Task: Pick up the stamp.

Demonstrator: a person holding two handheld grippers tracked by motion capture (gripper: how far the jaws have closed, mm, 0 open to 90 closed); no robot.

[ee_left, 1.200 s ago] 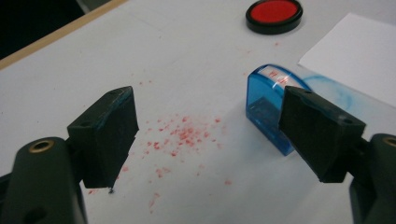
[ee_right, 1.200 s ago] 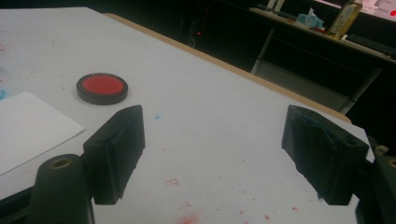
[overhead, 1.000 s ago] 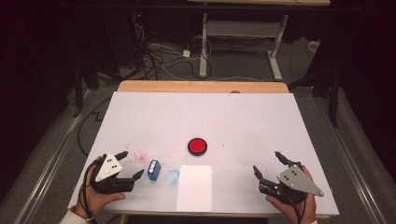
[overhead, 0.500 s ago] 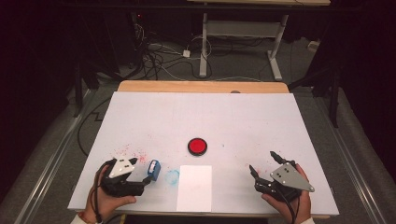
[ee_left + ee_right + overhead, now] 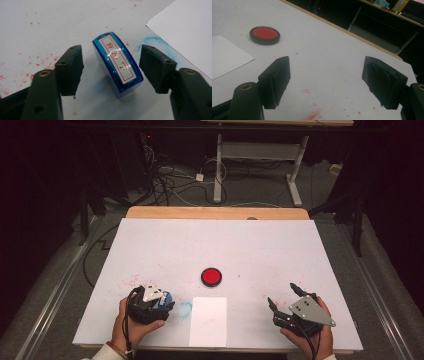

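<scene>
Blue rectangular plastic stamp (image 5: 117,63) on white counter (image 5: 165,245), between jaws of released left gripper (image 5: 111,66), untouched; right gripper (image 5: 332,82) released.

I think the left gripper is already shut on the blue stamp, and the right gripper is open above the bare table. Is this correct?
Not quite. The left gripper is not shut on the blue stamp: in the left gripper view its jaws stand open on either side of the stamp, with a gap on each side. The rest holds: the right gripper is open above the bare table.
</scene>
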